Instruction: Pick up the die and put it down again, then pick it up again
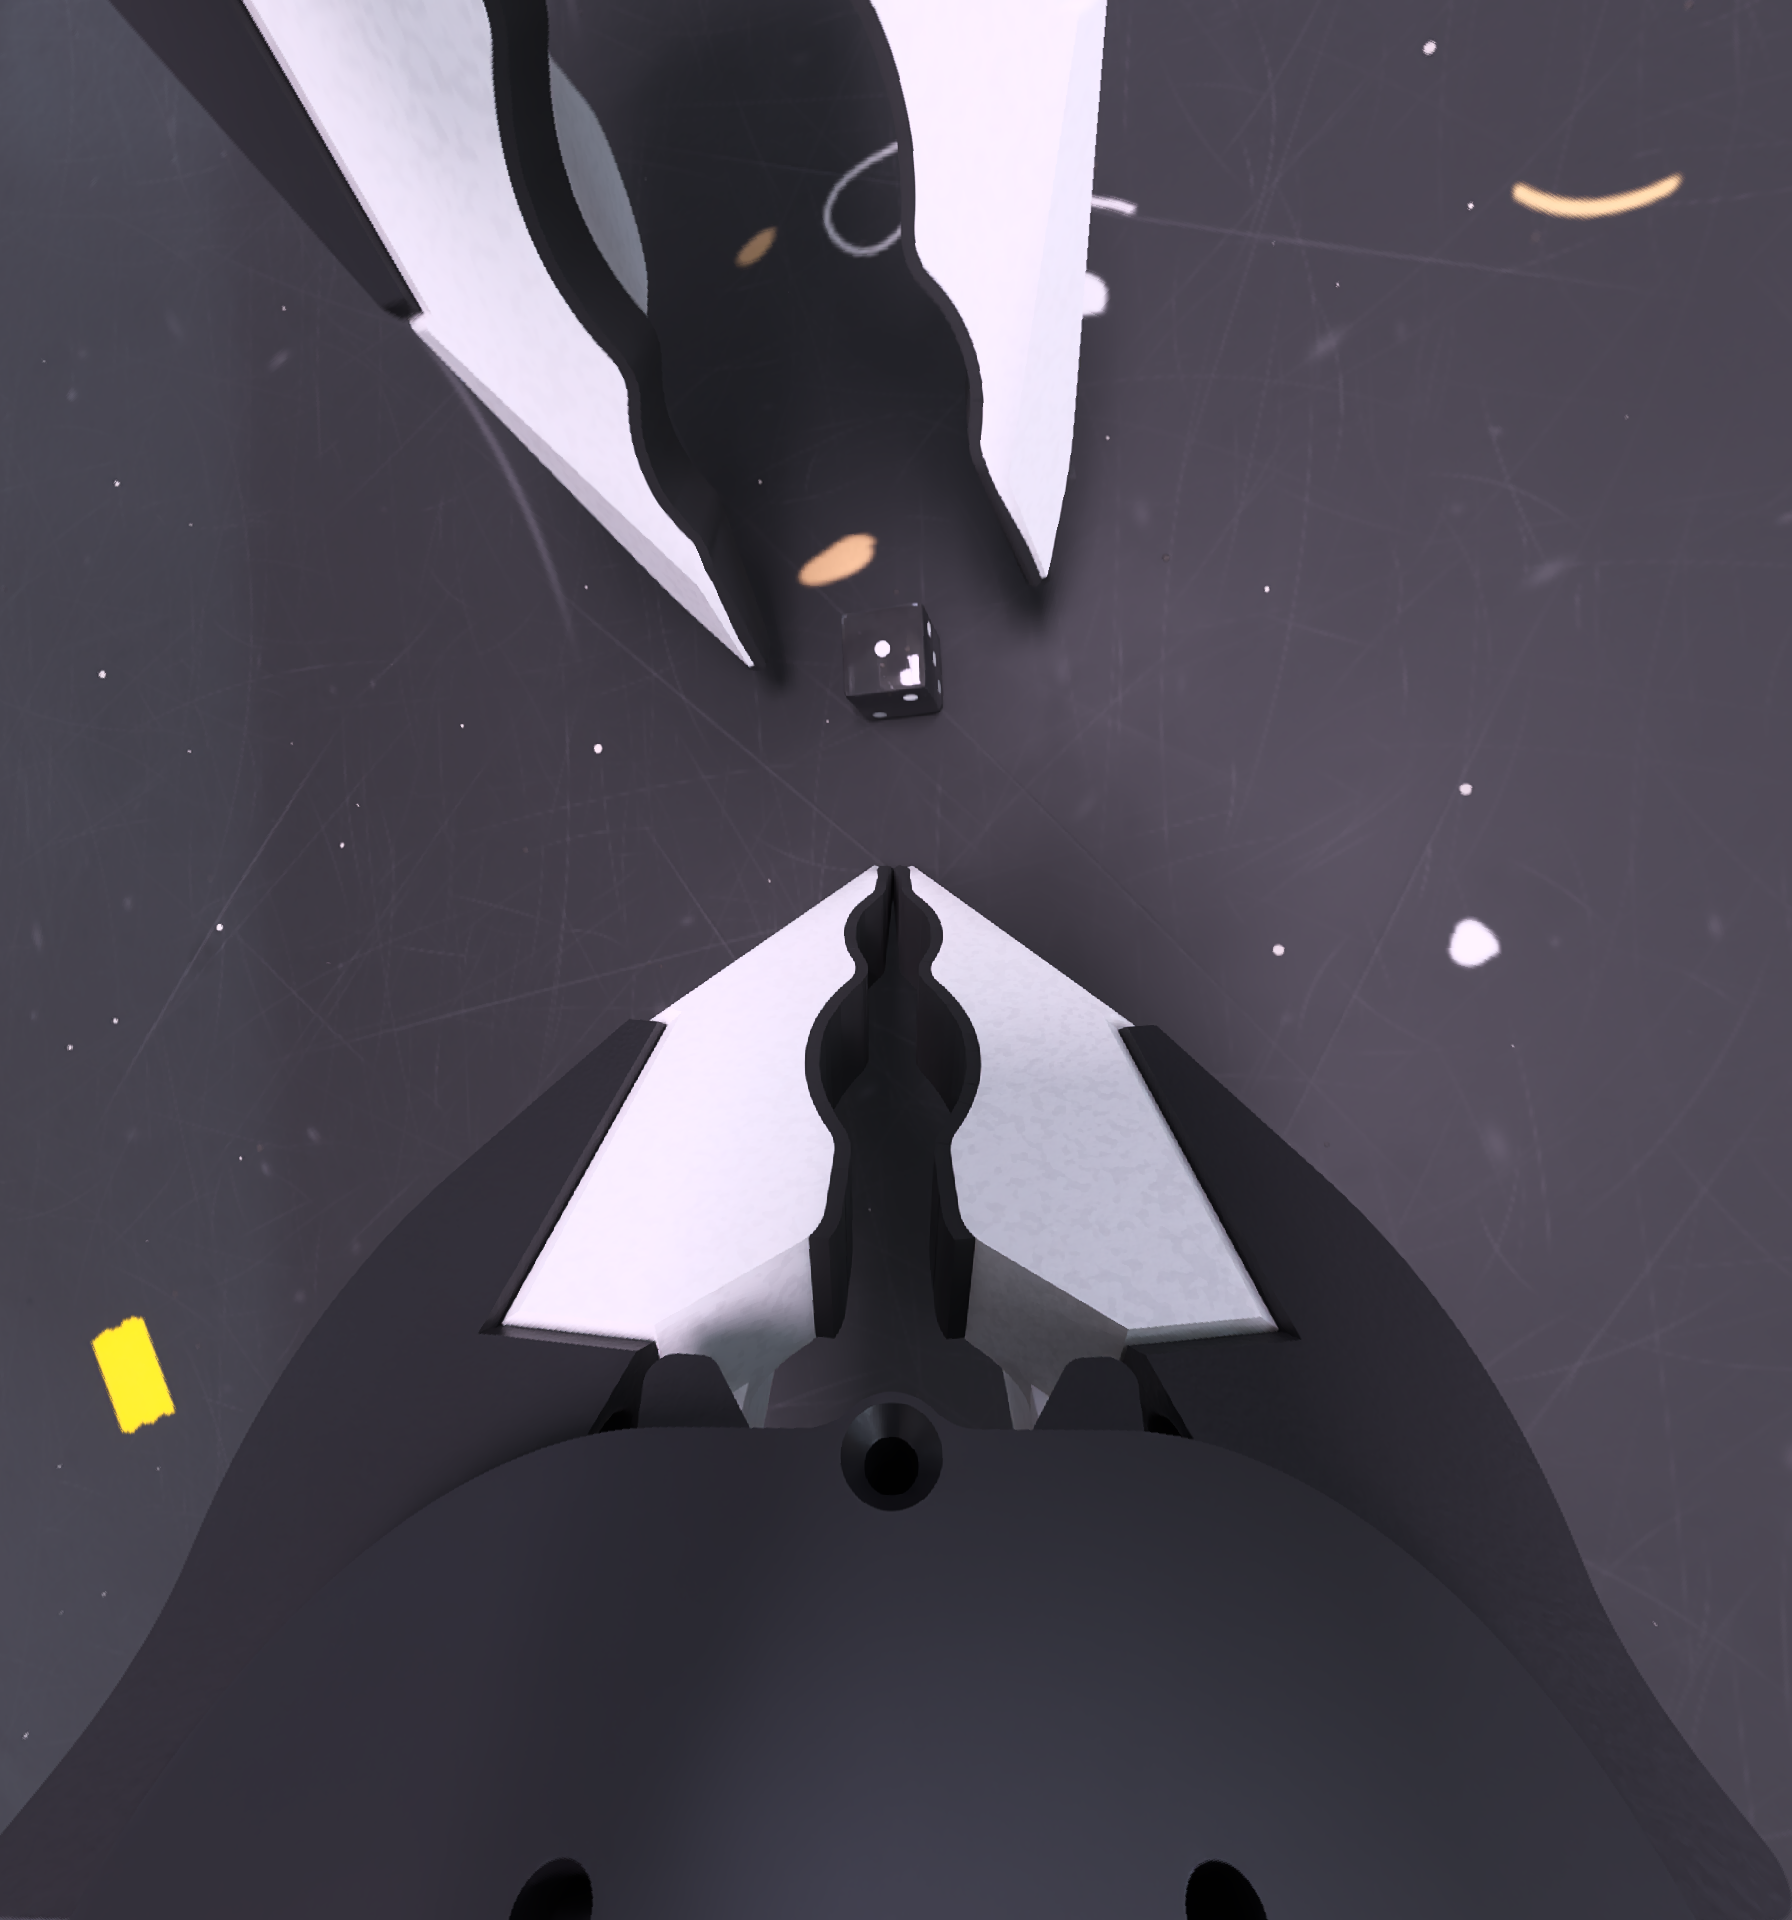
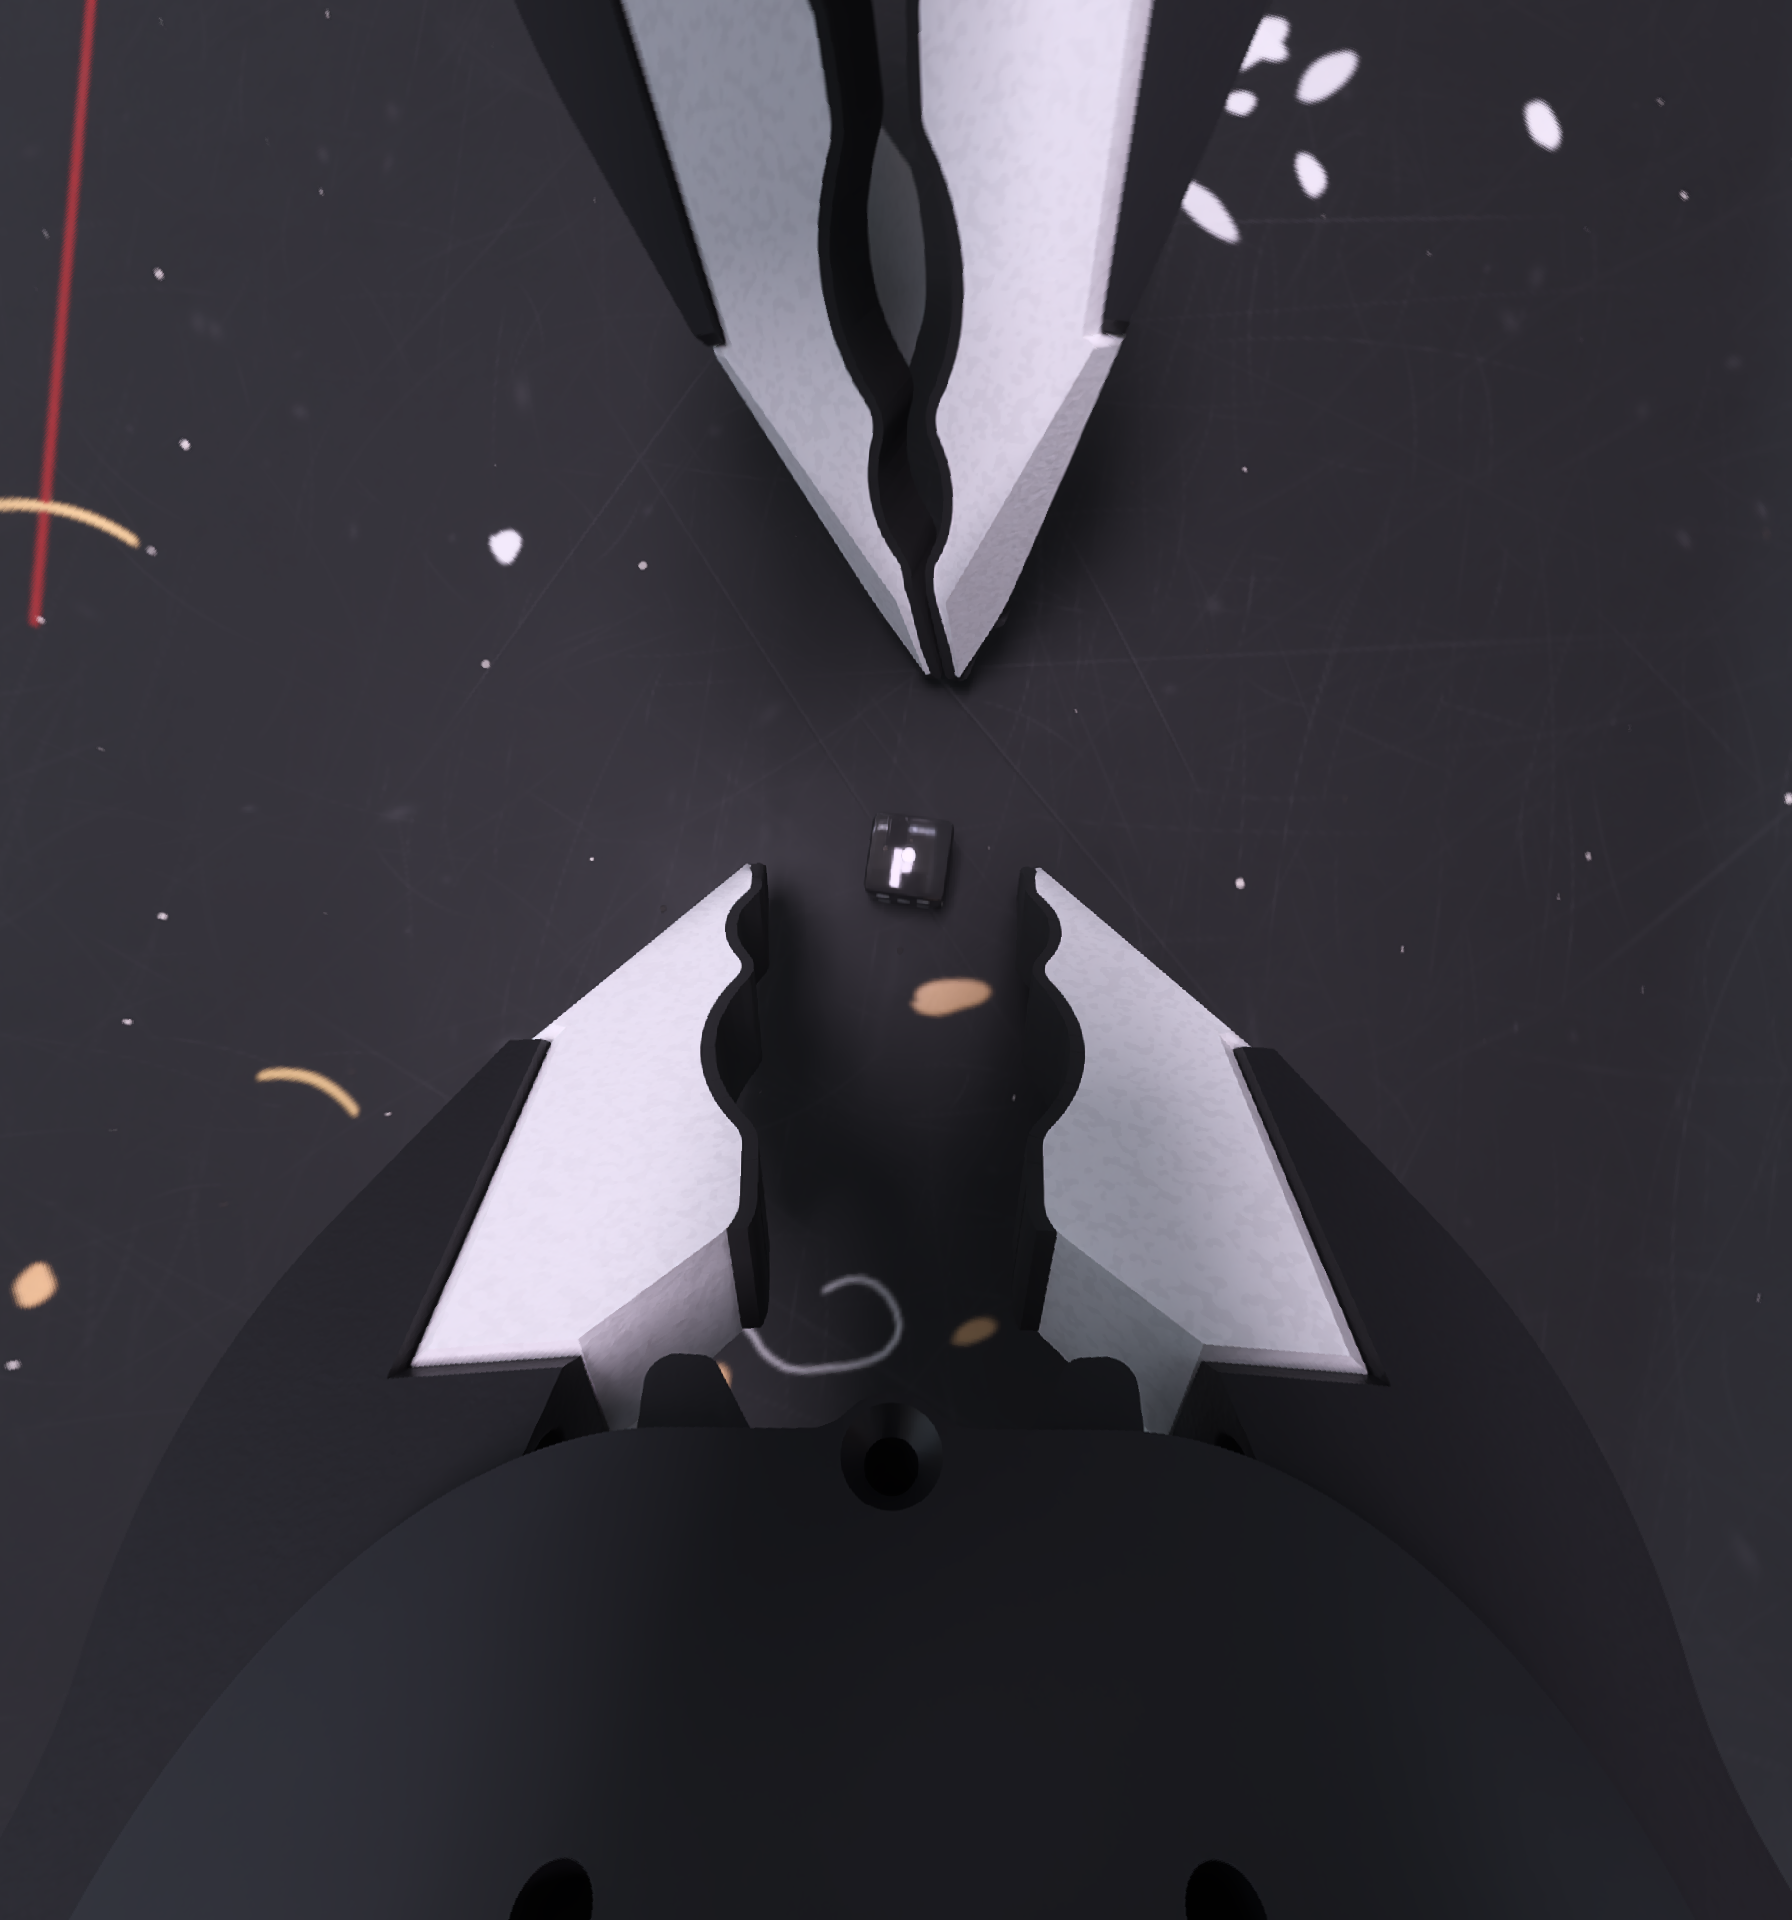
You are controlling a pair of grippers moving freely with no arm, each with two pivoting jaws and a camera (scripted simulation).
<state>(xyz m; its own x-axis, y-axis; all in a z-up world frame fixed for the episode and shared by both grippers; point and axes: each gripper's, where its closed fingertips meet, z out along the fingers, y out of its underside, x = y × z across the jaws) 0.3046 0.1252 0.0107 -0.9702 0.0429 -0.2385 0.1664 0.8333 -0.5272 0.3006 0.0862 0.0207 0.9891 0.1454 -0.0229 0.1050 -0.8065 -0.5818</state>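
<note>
A small black die with white pips (image 1: 893,675) lies on the dark tabletop. In the right wrist view the die (image 2: 908,865) sits just ahead of my right gripper (image 2: 892,883), level with its fingertips and between them, touching neither. The right gripper is open and empty. In the left wrist view it (image 1: 897,623) comes in from the top, fingertips on either side of the die. My left gripper (image 1: 890,873) is shut and empty, a short way from the die on its near side. It shows in the right wrist view (image 2: 939,670) pointing at the die from beyond.
The dark tabletop (image 1: 1391,727) is scratched and speckled with white and tan marks. A yellow patch (image 1: 133,1374) lies at the left. A thin red line (image 2: 61,312) runs at the far left of the right wrist view.
</note>
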